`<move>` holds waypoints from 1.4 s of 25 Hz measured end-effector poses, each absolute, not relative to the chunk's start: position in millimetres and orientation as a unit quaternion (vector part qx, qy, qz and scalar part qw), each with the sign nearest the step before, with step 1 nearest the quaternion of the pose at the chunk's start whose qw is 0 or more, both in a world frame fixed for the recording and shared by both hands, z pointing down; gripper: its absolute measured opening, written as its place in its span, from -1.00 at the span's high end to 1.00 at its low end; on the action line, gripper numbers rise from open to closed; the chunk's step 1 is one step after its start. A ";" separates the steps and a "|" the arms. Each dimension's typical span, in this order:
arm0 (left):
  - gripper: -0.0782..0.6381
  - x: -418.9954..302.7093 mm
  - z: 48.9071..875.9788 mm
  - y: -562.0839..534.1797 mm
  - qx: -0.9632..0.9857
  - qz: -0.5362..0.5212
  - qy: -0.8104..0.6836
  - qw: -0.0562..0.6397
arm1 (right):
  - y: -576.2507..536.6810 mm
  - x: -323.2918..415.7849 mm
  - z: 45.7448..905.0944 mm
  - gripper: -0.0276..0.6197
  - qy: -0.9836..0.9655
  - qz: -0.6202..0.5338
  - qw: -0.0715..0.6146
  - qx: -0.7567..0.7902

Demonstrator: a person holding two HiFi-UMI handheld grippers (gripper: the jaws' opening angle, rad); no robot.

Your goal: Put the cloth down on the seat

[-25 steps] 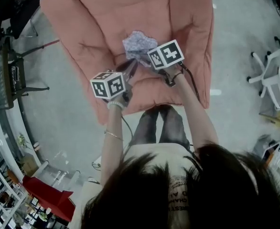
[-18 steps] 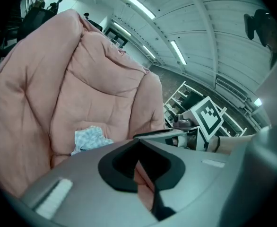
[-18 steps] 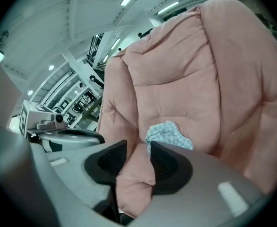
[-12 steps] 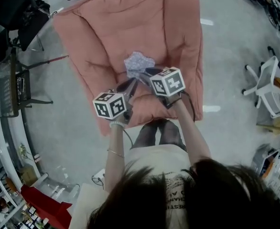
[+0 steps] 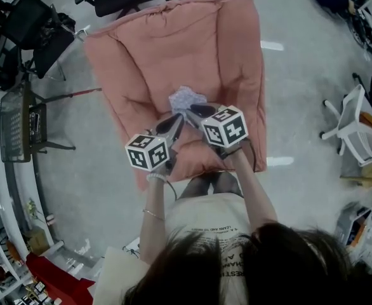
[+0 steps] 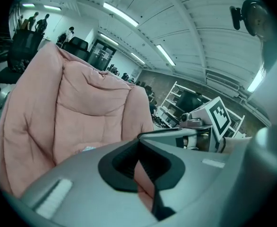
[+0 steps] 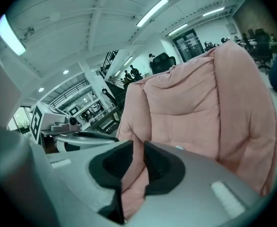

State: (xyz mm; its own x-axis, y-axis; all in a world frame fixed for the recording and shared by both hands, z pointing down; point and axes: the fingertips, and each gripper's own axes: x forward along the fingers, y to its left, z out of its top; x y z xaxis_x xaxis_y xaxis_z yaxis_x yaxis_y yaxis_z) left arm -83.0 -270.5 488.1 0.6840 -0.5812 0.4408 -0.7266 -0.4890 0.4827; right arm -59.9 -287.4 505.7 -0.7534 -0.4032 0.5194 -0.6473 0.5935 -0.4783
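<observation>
Grippers, head view: both are higher above the seat [image 5: 141, 75] than a second ago.
Cloth [image 5: 186, 98], head view: lies crumpled mid-seat, just beyond the tips.
Left gripper [image 5: 173, 121], own view: jaw tips together, empty.
Right gripper [image 5: 199, 110], own view: jaws have just been closing and stand narrowly apart, empty.
Retreat: lift straight, to avoid snagging the cloth.

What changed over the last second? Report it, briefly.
Both grippers drew up and back from the cloth: the left gripper, its jaws together, and the right gripper, whose jaws have just been closing with nothing between them. Nothing was taken hold of. The cloth stayed crumpled on the pink seat, touched by neither gripper.
</observation>
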 end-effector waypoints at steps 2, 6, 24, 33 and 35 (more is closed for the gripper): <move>0.79 -81.2 480.9 -270.0 0.858 0.106 -0.382 0.326 | -287.1 -57.7 496.8 0.72 -0.876 0.331 0.176 0.303; 0.79 -78.1 470.7 -267.9 0.861 0.100 -0.383 0.319 | -286.1 -51.8 481.8 0.80 -0.880 0.323 0.167 0.307; 0.79 -73.5 419.7 -257.0 0.884 0.083 -0.376 0.265 | -273.1 -47.6 427.6 0.91 -0.899 0.296 0.129 0.296; 0.78 -69.7 405.0 -251.2 0.891 0.080 -0.371 0.247 | -263.8 -56.6 412.8 0.91 -0.910 0.268 0.135 0.285; 0.78 -70.6 405.5 -246.9 0.891 0.080 -0.371 0.247 | -259.7 -57.0 412.8 0.91 -0.910 0.269 0.133 0.285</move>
State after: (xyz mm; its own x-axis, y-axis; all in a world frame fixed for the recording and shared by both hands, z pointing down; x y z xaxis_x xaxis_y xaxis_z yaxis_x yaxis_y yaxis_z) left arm -70.6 -246.9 405.5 0.7114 -0.6223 0.3266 -0.7016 -0.6022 0.3809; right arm -57.0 -259.7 412.8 -0.8016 -0.4481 0.3957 -0.5912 0.6928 -0.4131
